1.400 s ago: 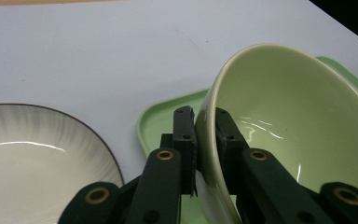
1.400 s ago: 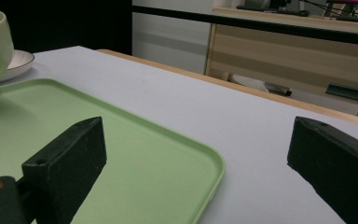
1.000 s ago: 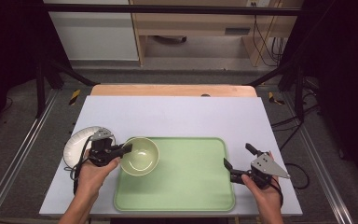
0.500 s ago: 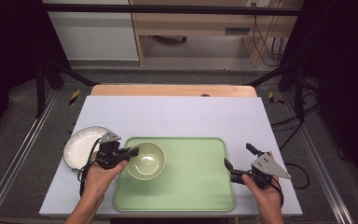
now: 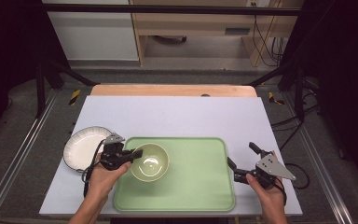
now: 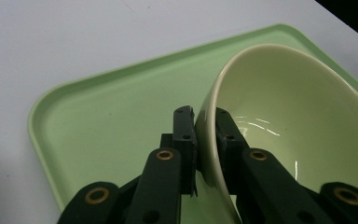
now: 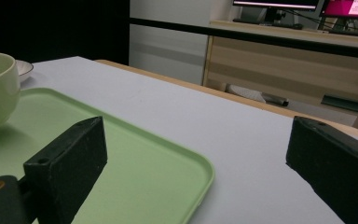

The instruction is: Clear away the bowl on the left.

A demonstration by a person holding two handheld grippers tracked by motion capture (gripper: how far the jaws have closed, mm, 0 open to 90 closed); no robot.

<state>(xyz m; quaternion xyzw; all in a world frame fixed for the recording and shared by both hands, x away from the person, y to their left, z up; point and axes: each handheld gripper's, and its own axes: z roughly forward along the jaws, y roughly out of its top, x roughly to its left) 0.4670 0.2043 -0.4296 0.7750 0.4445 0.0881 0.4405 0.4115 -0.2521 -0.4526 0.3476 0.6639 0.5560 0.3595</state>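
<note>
The left hand-held gripper [image 5: 137,153] is clamped on the bowl [image 5: 150,162] rim, over the tray [image 5: 191,186]'s left end; the right hand-held gripper [image 5: 242,161], jaws apart, waits beside the tray's right edge.

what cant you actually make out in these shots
- Whether the bowl touches the tray: in the left gripper view the left tool covers its underside.
- The plate: in the high view the left hand and tool cover its near right rim.
- The right tool: its right jaw is cut off by the right gripper view's edge.

high view overhead, facing forward-down; both gripper views low, close; all share green tray [image 5: 191,186] [image 6: 98,126] [image 7: 144,172].
</note>
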